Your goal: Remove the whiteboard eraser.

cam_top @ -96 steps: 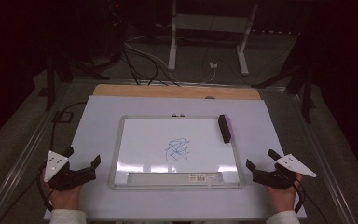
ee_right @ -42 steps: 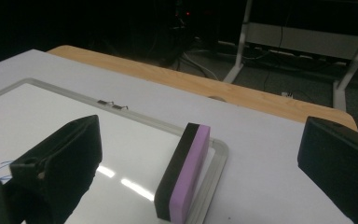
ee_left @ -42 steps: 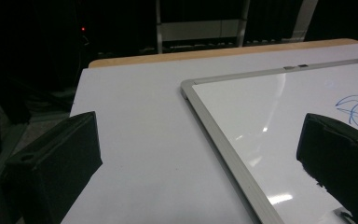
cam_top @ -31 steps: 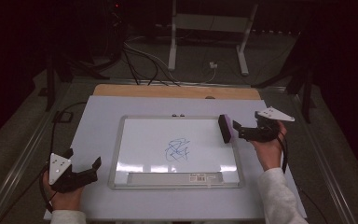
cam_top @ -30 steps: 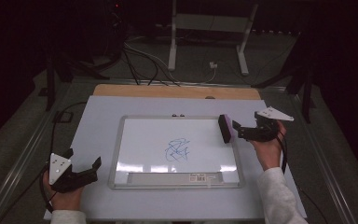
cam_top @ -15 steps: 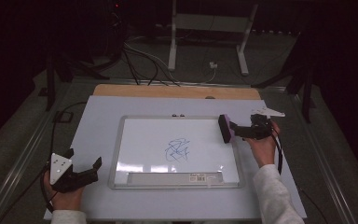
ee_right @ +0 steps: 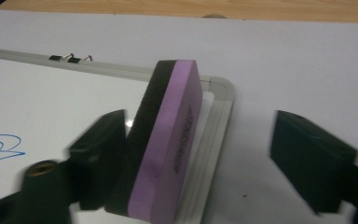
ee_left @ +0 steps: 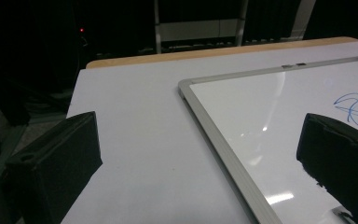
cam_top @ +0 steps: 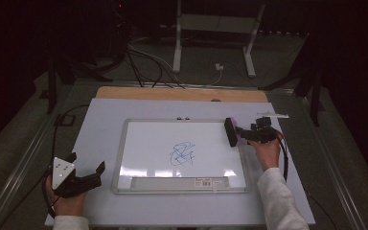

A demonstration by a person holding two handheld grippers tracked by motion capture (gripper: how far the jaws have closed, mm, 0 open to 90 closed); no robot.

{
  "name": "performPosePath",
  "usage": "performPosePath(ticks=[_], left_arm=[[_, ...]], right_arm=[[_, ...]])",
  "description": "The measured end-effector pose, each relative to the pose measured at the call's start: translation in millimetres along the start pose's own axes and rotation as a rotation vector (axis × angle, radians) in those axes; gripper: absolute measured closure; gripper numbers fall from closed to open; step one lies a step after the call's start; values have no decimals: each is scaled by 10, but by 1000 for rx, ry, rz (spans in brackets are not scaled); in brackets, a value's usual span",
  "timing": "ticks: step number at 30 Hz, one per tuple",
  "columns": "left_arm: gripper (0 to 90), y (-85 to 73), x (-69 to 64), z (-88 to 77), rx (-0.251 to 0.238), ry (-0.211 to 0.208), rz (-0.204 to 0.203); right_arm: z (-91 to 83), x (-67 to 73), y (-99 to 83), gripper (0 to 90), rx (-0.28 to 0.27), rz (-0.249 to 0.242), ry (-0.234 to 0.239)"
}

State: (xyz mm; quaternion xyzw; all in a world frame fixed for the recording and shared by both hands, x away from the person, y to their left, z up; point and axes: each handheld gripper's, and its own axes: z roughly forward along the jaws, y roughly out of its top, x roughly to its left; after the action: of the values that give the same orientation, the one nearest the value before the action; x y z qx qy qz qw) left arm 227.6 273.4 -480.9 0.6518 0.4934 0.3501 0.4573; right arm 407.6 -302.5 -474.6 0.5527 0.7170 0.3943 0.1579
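A whiteboard (cam_top: 120, 158) lies flat on the white table top, with a blue scribble (cam_top: 182, 154) near its middle. A purple eraser with a black felt side (cam_top: 231, 132) rests on the board's right edge near the far corner. My right gripper (cam_top: 243, 134) is down at the eraser, and its jaws have just been closing. In the right gripper view the eraser (ee_right: 168, 140) stands between the jaws of my right gripper (ee_right: 200, 140). One jaw is at the black side and the other is still well off the purple side. My left gripper (cam_top: 87, 164) rests open at the table's near left.
Two small binder clips (ee_right: 70, 58) sit on the board's far rim. A wooden strip (cam_top: 182, 94) runs along the table's far edge. Metal stand legs and cables (cam_top: 211, 52) fill the dark floor beyond. A cable (cam_top: 283, 153) trails from my right gripper.
My right gripper has come down and a little left onto the eraser, and its jaws have narrowed around it. The left hand has stayed put.
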Motion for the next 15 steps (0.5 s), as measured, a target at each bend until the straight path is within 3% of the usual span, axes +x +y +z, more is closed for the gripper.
performPosePath(ticks=[2, 7, 15], left_arm=[[6, 1, 0, -1, 0, 0, 0], [6, -1, 0, 1, 0, 0, 1], [6, -1, -3, 3, 2, 0, 3]], right_arm=[[17, 12, -3, 318, 7, 7, 10], [42, 30, -11, 376, 11, 19, 22], [84, 17, -27, 399, 29, 51, 36]])
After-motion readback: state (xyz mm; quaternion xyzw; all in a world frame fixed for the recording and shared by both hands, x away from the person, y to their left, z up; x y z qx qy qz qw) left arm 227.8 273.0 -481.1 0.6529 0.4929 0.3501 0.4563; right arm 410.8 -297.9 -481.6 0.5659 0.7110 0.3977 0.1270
